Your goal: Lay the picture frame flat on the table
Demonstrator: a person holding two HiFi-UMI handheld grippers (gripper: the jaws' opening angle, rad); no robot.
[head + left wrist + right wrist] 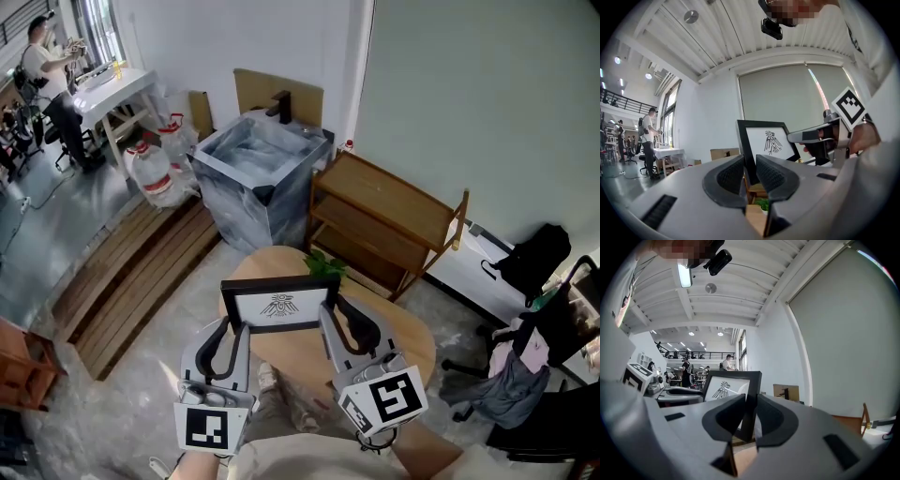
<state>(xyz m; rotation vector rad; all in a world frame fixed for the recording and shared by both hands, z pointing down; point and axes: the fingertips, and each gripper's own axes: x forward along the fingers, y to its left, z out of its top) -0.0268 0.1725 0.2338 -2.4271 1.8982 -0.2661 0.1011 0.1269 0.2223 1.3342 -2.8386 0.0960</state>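
A grey concrete floor lies below, with a round wooden table (412, 349) right under both grippers. The frame (279, 306) sits between the two grippers, above the table, standing roughly upright with its white bird print facing the person. No view shows whether its lower edge touches the wood.

The left gripper (234, 330) has its jaws pressed onto the frame's left rail. In the left gripper view the black rail runs up between the two ribbed pads (730, 176), with the rest of the frame rising to the right of them. The right gripper (333, 317) pinches the opposite rail the same way. In the right gripper view that rail stands clamped between the jaws and the print spreads to their left. Each gripper shows in the other's view, at the far side of the frame.

Just beyond the frame, ahead of the grippers, a small green plant (324, 265) stands at the table's far edge. Further ahead are a wooden shelf (384, 220) and a grey marbled box (258, 173). Water bottles (155, 169) stand ahead and to the left of the left gripper. Far off on that side, a person (47, 75) stands at a white bench (117, 92).
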